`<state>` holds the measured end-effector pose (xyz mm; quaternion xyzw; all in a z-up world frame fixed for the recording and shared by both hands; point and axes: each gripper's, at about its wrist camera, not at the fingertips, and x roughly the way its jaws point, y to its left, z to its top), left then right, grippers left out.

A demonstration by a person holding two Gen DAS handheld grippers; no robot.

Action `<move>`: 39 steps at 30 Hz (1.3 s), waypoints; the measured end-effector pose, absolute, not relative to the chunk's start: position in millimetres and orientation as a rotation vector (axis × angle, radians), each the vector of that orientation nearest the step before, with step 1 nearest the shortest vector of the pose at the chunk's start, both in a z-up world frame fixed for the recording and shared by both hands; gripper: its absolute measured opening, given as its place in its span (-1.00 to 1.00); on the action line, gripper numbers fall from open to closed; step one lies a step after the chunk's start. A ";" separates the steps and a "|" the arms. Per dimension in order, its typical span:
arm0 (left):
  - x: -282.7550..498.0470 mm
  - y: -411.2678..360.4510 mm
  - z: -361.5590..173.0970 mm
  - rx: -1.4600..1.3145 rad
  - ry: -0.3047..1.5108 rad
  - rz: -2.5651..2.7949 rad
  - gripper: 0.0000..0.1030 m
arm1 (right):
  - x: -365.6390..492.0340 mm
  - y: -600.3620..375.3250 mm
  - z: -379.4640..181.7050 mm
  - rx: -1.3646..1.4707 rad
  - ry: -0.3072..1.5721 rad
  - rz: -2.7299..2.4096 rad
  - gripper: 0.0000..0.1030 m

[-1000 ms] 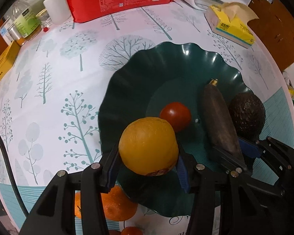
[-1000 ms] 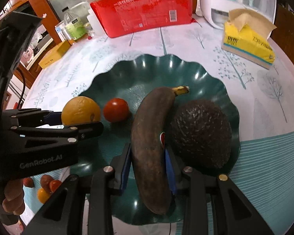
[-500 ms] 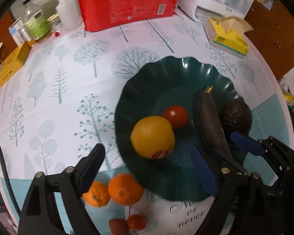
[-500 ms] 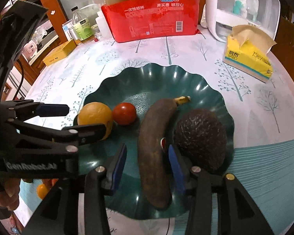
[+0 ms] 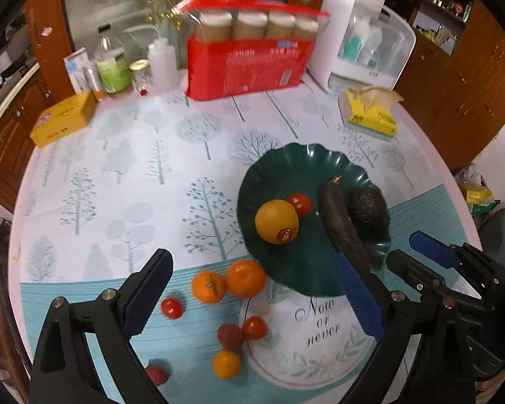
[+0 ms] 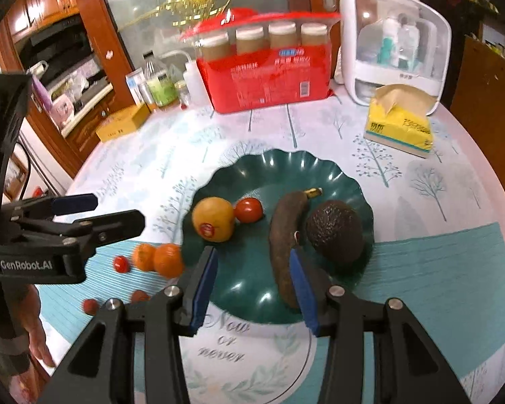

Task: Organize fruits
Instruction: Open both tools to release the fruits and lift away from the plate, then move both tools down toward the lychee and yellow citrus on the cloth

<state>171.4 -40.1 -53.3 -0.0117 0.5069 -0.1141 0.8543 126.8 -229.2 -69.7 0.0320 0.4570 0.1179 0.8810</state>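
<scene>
A dark green scalloped plate [image 5: 286,158] holds a yellow orange [image 5: 276,221], a red tomato [image 5: 300,203], a blackened banana [image 5: 341,225] and an avocado [image 5: 368,208]. My left gripper [image 5: 249,259] hangs above the plate's near left edge. Its jaws are opening wide and nothing is between them. My right gripper [image 6: 252,256] hovers over the plate's [image 6: 286,161] front, open, with the banana [image 6: 282,235] lying below and apart from its pads. Two mandarins [image 5: 227,282], cherry tomatoes [image 5: 171,308] and small red fruits [image 5: 230,336] lie loose on the tablecloth near the plate.
At the back stand a red pack of cups [image 5: 249,67], a white organiser box [image 5: 363,50], bottles [image 5: 112,64] and a yellow carton [image 5: 62,121]. A yellow tissue box [image 5: 370,118] sits right of the plate. A person's hand [image 6: 33,330] holds the left gripper.
The left gripper let go of the orange, which now rests in the plate. The right gripper opened off the banana. Both have risen and drawn back, so more of the table shows.
</scene>
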 end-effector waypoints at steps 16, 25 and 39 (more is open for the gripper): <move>104.3 31.4 61.4 -0.013 0.882 -0.226 0.87 | 67.7 -185.2 47.8 0.001 0.769 0.203 -0.12; 87.0 78.5 59.9 -0.003 0.863 -0.142 0.87 | 42.7 -142.9 72.4 -0.040 0.715 0.251 -0.12; 69.4 100.6 -68.2 0.033 1.035 -0.144 0.87 | 46.0 -99.3 -34.0 -0.013 0.913 0.250 -0.12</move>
